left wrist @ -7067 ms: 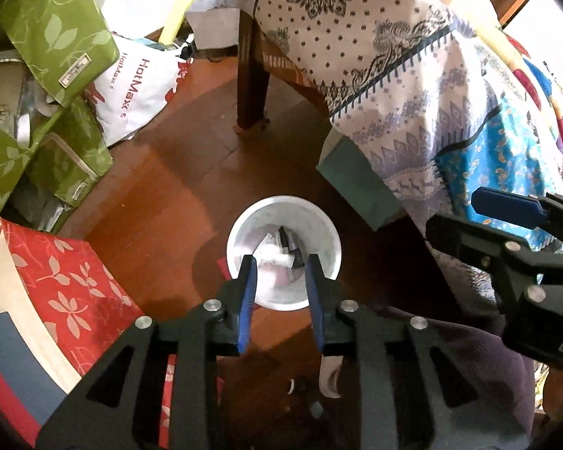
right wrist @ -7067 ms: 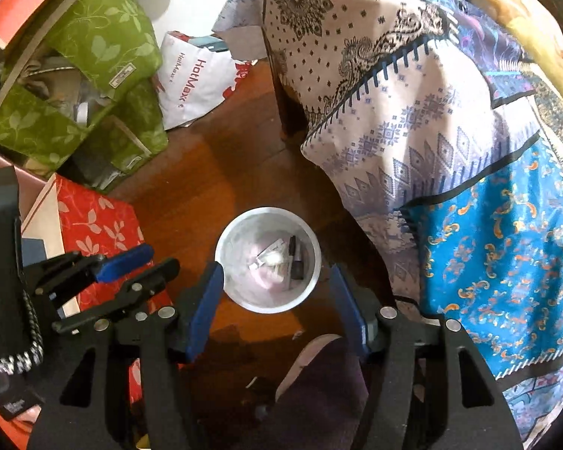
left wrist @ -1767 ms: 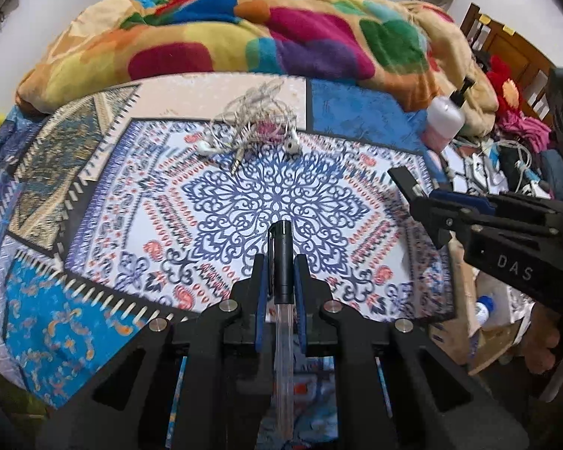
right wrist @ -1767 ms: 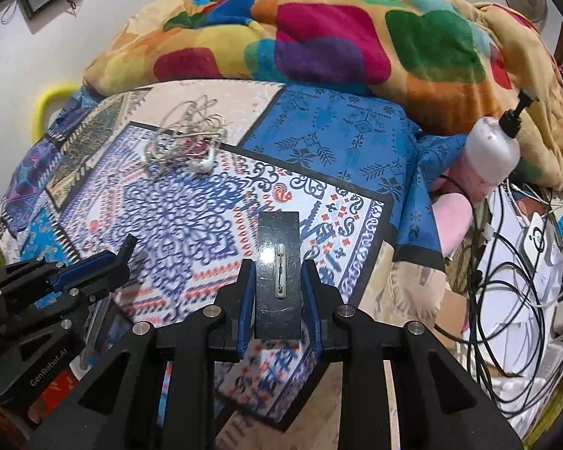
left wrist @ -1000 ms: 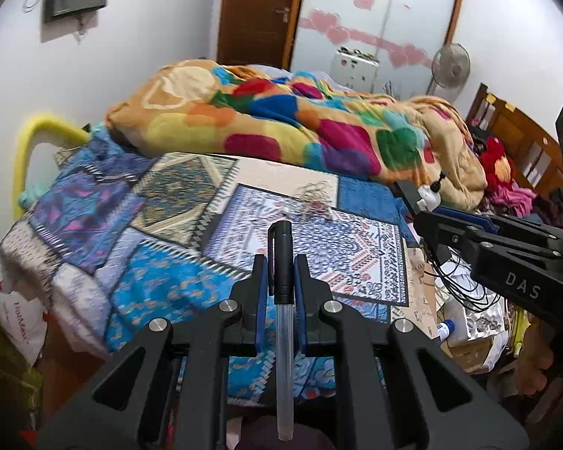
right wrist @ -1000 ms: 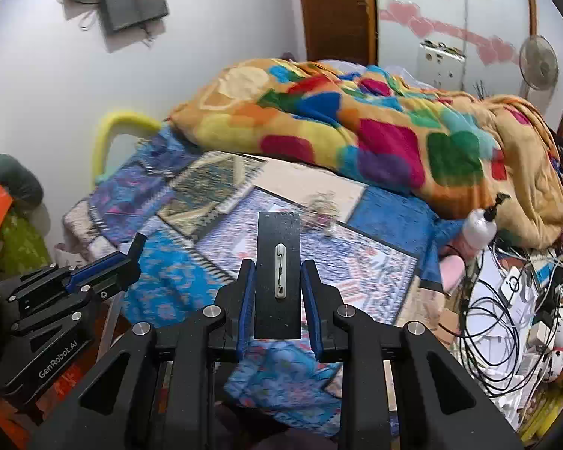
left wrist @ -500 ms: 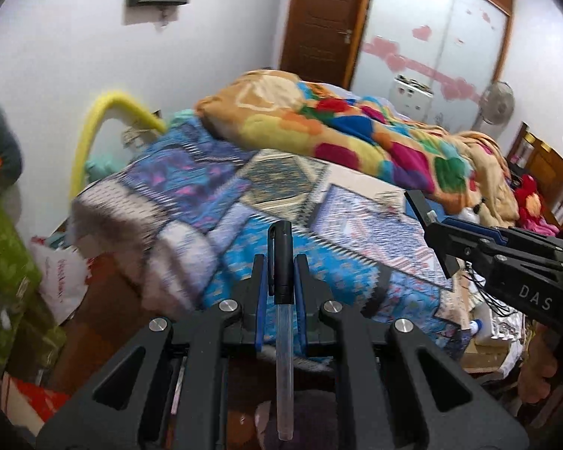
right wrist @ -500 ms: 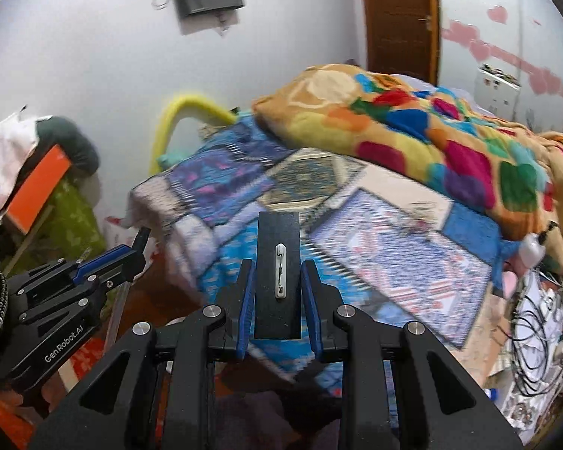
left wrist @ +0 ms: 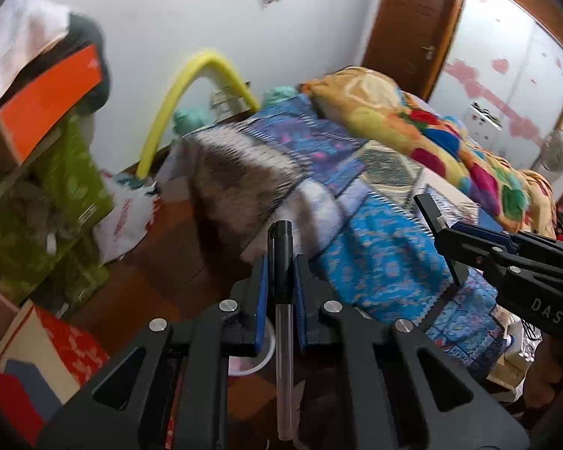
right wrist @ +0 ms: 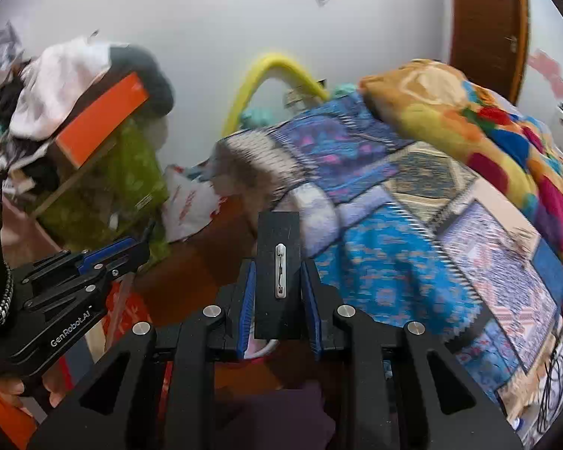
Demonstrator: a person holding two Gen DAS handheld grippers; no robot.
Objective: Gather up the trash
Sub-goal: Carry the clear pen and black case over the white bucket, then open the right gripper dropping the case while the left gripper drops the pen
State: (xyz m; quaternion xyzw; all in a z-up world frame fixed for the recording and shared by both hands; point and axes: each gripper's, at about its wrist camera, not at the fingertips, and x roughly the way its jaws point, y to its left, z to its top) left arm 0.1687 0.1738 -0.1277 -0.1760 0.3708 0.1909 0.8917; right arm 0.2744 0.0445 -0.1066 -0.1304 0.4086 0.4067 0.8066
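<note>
My left claw [left wrist: 279,281] is clenched on one pen [left wrist: 281,300], pinched at its black cap between the blue pads; the cap pokes up past the tips and the clear barrel runs back down between the arms toward me. Just under that claw one pale rim of a white bin [left wrist: 269,341] peeks out on the wooden floor [left wrist: 176,262], mostly hidden by the claw itself.

Over on the left of the room I see one stack of green bags [left wrist: 56,187], one orange board [left wrist: 48,101] leaning above it, one white plastic bag [left wrist: 127,217] on the floor, and one yellow hoop [left wrist: 191,86] against the wall. Everything there is smeared with blur.

My right claw [right wrist: 277,292] is gripping one flat black card [right wrist: 277,273], upright between the pads, with one small silver pin [right wrist: 280,270] on its face. Its top edge stands clear of the tips. Below it, a curve of the bin's rim shows again, the rest covered.

To the right lies one bed [right wrist: 413,232] under a blue patterned sheet, with one bright patchwork quilt [right wrist: 469,120] heaped at the far side and one brown door [right wrist: 484,18] behind it
</note>
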